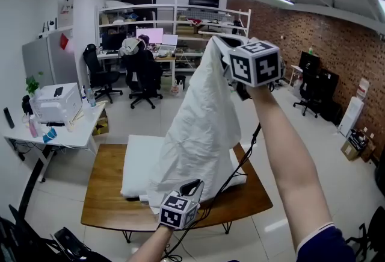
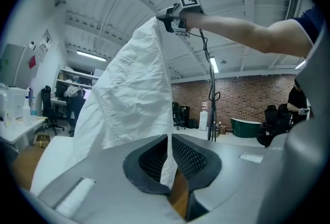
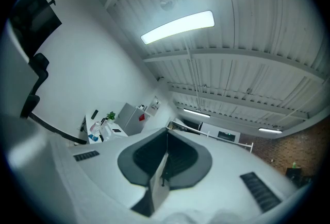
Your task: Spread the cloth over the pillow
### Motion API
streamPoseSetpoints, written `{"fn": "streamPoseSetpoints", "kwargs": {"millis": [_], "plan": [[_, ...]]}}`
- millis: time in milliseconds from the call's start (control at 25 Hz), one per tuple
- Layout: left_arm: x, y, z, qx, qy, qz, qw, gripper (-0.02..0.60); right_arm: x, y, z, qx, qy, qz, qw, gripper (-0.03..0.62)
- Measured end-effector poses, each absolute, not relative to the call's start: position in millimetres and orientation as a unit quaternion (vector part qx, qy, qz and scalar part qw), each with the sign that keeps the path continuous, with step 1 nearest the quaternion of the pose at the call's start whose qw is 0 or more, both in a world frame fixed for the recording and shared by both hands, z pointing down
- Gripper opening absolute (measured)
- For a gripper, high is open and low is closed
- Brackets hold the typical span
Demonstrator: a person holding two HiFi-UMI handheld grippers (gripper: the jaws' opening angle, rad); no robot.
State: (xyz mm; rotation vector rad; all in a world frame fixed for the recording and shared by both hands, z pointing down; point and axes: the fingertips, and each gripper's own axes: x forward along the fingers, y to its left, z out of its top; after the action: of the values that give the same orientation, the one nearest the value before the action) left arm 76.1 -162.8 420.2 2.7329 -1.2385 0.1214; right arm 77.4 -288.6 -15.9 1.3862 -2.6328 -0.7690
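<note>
Over the wooden table (image 1: 106,196) and its white pillow (image 1: 141,161), the cloth (image 1: 201,125) hung stretched, its top corner clamped in the closed jaws of your right gripper (image 1: 221,41) up high, its lower edge pinched tight by your left gripper (image 1: 193,185) below.
</note>
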Motion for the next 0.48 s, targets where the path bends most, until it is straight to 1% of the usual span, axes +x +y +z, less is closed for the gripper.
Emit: {"fn": "streamPoseSetpoints", "kwargs": {"millis": [40, 80, 320, 480], "plan": [[80, -165, 418, 0.907, -0.413, 0.04, 0.067, 0.049, 78, -288, -16, 0.452, -0.856, -0.25, 0.035, 0.003], [85, -167, 417, 0.907, -0.413, 0.041, 0.066, 0.061, 79, -287, -18, 0.453, -0.855, -0.25, 0.036, 0.003], [113, -166, 405, 0.915, -0.398, 0.029, 0.053, 0.061, 87, -284, -43, 0.464, -0.848, -0.254, 0.03, 0.003], [128, -159, 428, 0.92, -0.383, 0.048, 0.075, 0.061, 88, -276, -65, 0.469, -0.844, -0.26, 0.02, 0.003]]}}
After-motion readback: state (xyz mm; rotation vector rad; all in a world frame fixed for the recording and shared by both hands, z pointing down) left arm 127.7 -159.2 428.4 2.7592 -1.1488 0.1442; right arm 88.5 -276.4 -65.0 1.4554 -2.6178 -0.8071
